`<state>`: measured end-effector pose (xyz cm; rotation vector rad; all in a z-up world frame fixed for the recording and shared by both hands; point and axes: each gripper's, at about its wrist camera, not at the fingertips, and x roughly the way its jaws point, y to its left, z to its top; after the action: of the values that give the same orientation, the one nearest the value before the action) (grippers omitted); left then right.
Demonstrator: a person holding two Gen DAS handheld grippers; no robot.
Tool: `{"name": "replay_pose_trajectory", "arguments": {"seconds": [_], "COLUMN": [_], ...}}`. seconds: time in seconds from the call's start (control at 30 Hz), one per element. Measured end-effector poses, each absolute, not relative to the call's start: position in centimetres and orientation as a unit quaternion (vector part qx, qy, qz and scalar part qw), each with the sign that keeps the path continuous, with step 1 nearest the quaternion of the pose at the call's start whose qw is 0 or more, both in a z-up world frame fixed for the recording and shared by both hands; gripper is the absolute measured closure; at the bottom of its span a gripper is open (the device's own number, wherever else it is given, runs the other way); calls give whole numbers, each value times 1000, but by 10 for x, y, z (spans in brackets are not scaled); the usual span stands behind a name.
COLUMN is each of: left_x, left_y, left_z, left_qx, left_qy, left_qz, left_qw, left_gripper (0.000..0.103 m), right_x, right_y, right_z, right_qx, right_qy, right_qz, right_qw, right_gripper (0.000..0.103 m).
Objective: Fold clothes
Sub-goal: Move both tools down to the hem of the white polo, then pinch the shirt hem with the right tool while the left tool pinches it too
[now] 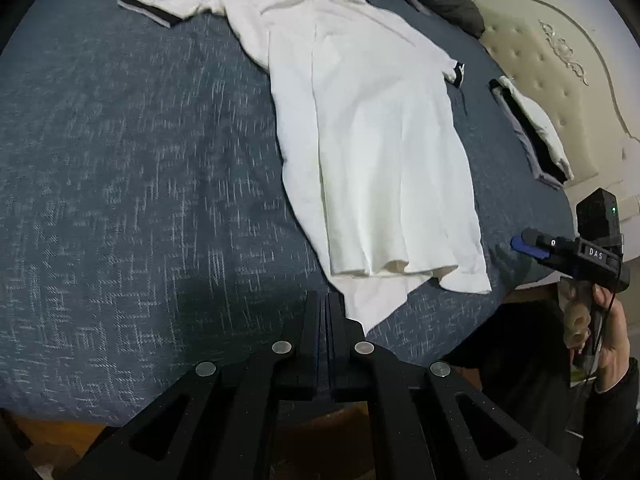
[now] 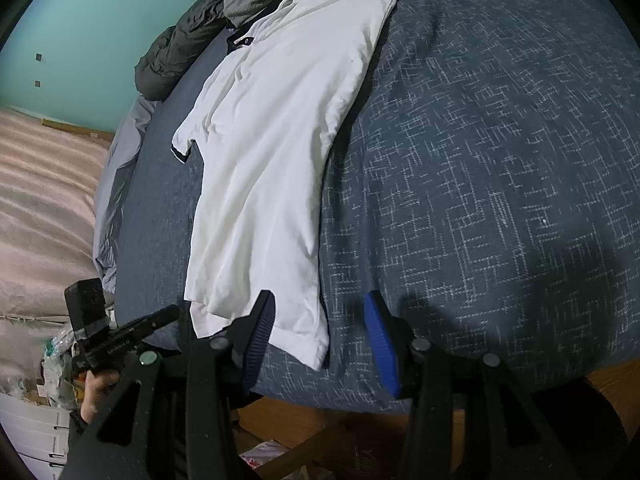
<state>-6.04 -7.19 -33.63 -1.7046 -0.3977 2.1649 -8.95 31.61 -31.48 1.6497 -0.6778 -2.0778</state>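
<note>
A white shirt (image 1: 360, 128) lies flat on a bed (image 1: 120, 180) with a dark blue cover that has thin white lines all over it. The shirt has short sleeves with black bands at the ends. In the left wrist view one sleeve (image 1: 160, 0) sticks out toward 10 o'clock, and the other sleeve (image 1: 454, 70) sits at about 2 o'clock. The collar end is far away at 12 o'clock, and the bottom edge is near, at about 6 o'clock. The shirt looks folded in along its length, so one long side lies on top of the middle. It has soft wrinkles, and a pointed corner of the bottom edge hangs toward the left gripper (image 1: 329, 320).

The left gripper has its jaws shut tight together. The corner of the shirt lies just beside its tips, but I cannot tell if any cloth is caught between them.

The right gripper (image 2: 320, 336) has its jaws wide open. Its blue pads (image 2: 382, 344) sit over the bed edge, and the bottom corner of the shirt (image 2: 260, 168) lies between them.

A pile of grey clothes (image 2: 240, 0) sits past the collar, at 12 o'clock. A folded pile of clothes (image 1: 528, 128) rests by the headboard (image 1: 560, 60), at 3 o'clock.
</note>
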Motion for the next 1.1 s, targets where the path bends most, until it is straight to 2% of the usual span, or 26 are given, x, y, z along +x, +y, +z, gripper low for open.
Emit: {"name": "replay_pose_trajectory", "arguments": {"seconds": [0.07, 0.1, 0.13, 0.2, 0.3, 0.43, 0.47, 0.5, 0.53, 1.1], "left_x": [-61, -61, -61, -61, -62, -63, -64, -64, -64, -65], "left_y": [-70, -69, -68, -65, -56, -45, -44, -42, -41, -98], "left_z": [-342, -344, -347, -352, -352, -354, -354, -355, -354, -300], "left_qx": [-609, -612, -615, -620, -617, -616, -616, -616, -617, -569], "left_qy": [-145, -148, -150, -156, -156, -143, -137, -129, -124, -134], "left_qz": [759, 757, 754, 749, 749, 750, 751, 753, 753, 791], "left_qw": [177, 176, 175, 176, 186, 191, 192, 192, 193, 180], "left_gripper": [97, 89, 75, 61, 61, 62, 65, 80, 98, 100], "right_x": [-90, -91, -91, -91, -90, -89, -89, -89, -89, -92], "right_y": [316, 316, 315, 314, 311, 312, 313, 313, 313, 305], "right_z": [-313, -313, -312, -312, -311, -310, -310, -310, -310, -313], "right_qx": [588, 587, 586, 587, 588, 588, 588, 588, 588, 597], "right_qy": [-245, -246, -246, -244, -239, -237, -237, -238, -238, -227], "right_qz": [-745, -745, -745, -745, -745, -746, -747, -747, -747, -743], "right_qw": [200, 200, 200, 202, 205, 203, 203, 202, 202, 201], "right_gripper": [56, 56, 56, 56, 56, 56, 56, 56, 56, 56]}}
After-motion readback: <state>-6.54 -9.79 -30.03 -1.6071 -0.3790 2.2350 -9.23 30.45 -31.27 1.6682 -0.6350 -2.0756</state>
